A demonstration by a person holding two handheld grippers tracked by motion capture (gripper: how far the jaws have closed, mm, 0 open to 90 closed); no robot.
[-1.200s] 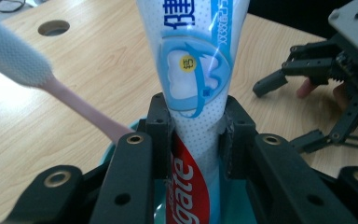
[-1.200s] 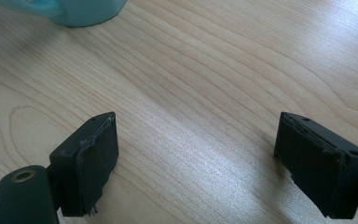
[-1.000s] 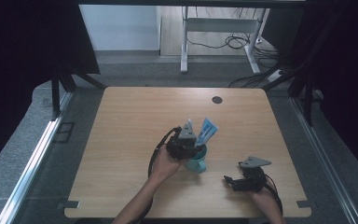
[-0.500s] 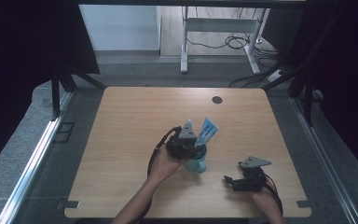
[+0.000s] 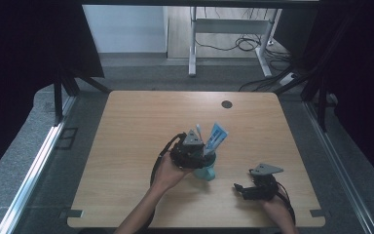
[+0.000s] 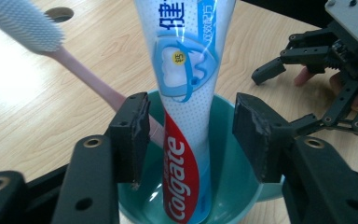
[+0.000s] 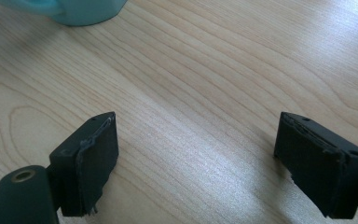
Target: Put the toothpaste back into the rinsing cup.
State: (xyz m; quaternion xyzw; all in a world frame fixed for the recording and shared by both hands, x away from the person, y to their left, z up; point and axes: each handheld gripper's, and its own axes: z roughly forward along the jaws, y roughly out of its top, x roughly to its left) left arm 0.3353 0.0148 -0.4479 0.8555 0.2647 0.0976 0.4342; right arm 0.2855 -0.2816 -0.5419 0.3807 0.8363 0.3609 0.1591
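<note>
Toothpaste tube [image 6: 186, 107] stands nozzle-down in the teal cup [image 6: 242, 186] beside the toothbrush [image 6: 51, 51], propped by the rim, so the left gripper [image 6: 191, 135] fingers, just opening, are released around it.

bare table [image 5: 126, 146] all round the cup [image 5: 207, 171]; right claw [image 5: 241, 189] near it.

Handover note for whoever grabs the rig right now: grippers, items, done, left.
Left gripper: its jaws have just been opening; the fingers stand either side of the toothpaste tube, clear of it.
Right gripper: open, nothing between the fingers, low over the table beside the cup.
Items: tube stands in the teal cup; pink toothbrush leans in the same cup.
Done: tube and brush are in the cup.
Left: probably just lift the left gripper away without tipping the tube.
</note>
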